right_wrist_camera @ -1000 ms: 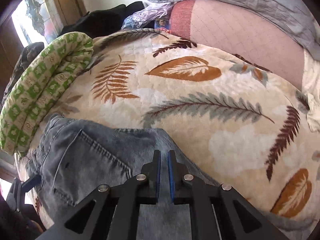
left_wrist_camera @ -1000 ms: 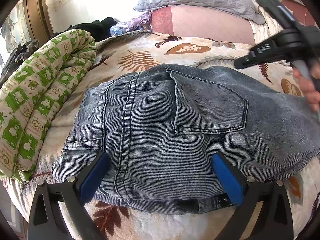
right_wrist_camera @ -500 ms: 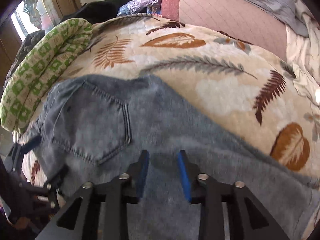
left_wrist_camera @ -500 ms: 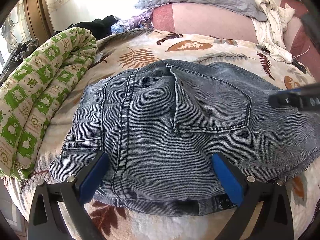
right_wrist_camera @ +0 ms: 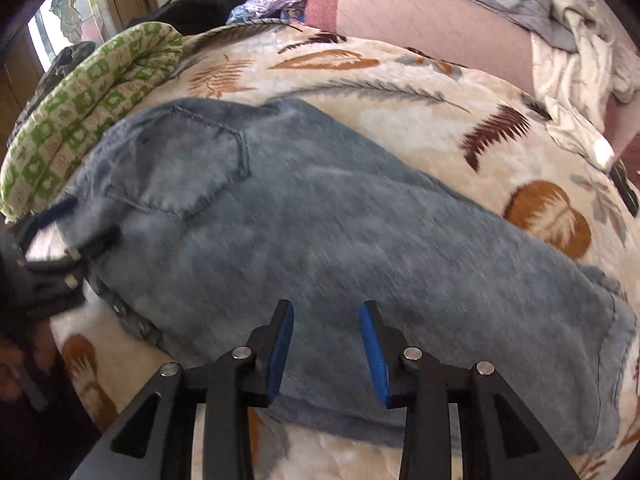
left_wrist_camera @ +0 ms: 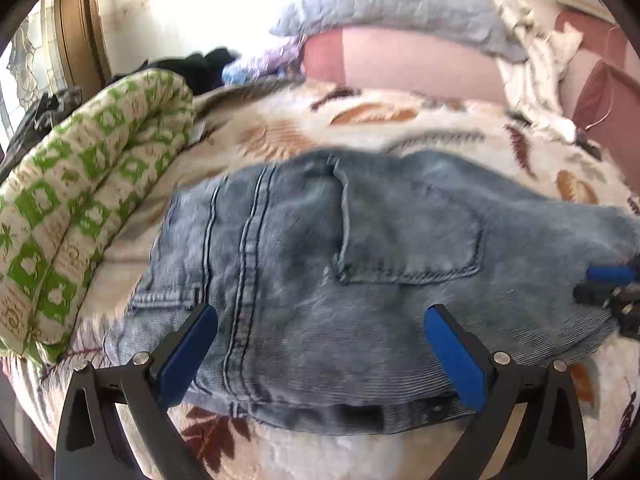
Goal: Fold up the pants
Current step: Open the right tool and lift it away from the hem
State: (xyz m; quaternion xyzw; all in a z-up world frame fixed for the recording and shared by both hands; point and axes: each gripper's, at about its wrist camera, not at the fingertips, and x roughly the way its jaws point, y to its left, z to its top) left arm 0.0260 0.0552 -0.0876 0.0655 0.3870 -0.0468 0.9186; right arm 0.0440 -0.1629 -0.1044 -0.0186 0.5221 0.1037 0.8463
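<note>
Pants (right_wrist_camera: 340, 240): grey-blue washed denim, spread flat on the bed, back side up; waistband toward the left gripper, legs running off toward the right side of the right wrist view, laid one over the other as far as can be told.
Back pocket (left_wrist_camera: 412, 232): stitched patch pocket, facing up, near the waist end.
Centre seam (left_wrist_camera: 248, 280): double row of dark stitching, running from the waistband up across the seat.
Left gripper (left_wrist_camera: 320, 352): released, blue pads spread wide, poised over the waistband; contact with the cloth cannot be told; nothing pinched between the pads.
Right gripper (right_wrist_camera: 326, 352): partly parted, blue pads apart with a clear gap, hanging over the near edge of the legs; no cloth caught between them.
Hand (right_wrist_camera: 16, 356): part of it seen at the left edge of the right wrist view, on the left tool's handle.
Blanket (right_wrist_camera: 400, 120): cream plush with brown, orange and grey leaf prints, lying under the pants.
Green quilt (left_wrist_camera: 80, 208): rolled, green-and-cream pattern, lying along the left side just beside the waist end.
Pillow (left_wrist_camera: 392, 0): grey quilted, at the far end of the bed, well apart from the pants.
</note>
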